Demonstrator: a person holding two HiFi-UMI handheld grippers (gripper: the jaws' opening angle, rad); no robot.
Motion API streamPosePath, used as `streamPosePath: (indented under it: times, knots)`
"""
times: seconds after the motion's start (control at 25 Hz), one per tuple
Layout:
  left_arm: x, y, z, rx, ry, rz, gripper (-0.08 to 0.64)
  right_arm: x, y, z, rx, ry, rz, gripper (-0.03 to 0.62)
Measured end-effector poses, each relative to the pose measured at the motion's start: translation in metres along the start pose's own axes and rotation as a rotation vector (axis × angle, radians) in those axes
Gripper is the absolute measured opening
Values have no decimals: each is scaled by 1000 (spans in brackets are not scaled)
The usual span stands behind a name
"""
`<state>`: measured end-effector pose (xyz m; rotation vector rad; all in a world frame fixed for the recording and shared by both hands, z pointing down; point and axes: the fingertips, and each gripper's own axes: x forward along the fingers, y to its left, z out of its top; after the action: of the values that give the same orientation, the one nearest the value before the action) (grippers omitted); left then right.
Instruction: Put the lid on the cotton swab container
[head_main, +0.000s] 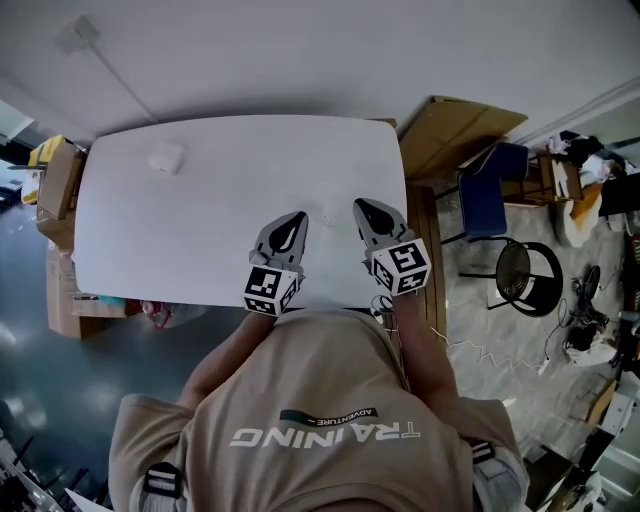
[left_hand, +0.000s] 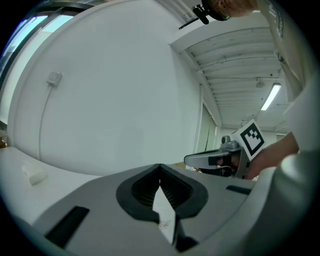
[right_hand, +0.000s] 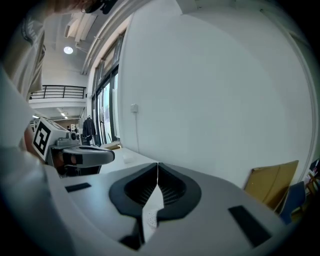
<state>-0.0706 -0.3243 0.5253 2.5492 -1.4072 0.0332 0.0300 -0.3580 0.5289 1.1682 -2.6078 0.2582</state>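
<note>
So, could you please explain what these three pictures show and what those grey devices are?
No robot here: a person holds a two-jaw gripper in each hand. The head view looks down from their head at the left gripper and right gripper over a white table. The other two views ride on the grippers, looking along their jaws. Both are shut and empty. On the table lies one small white object, too small to identify.

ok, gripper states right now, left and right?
left gripper: shut, nothing between the jaws.
right gripper: shut, nothing between the jaws.
</note>
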Motion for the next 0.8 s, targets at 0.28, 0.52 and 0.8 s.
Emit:
streamPosePath:
  times: [0.28,0.52,0.8]
  knots:
    - [3,9,-2,-7,7,-7,12,61,-27,-48,32,189,37,18]
    - [-2,18,-5,-26,1,56,12,92,-32,-73,-44,327,104,18]
    - [4,27,-8,-31,16,71,12,106,-32,-92,1,420,151,18]
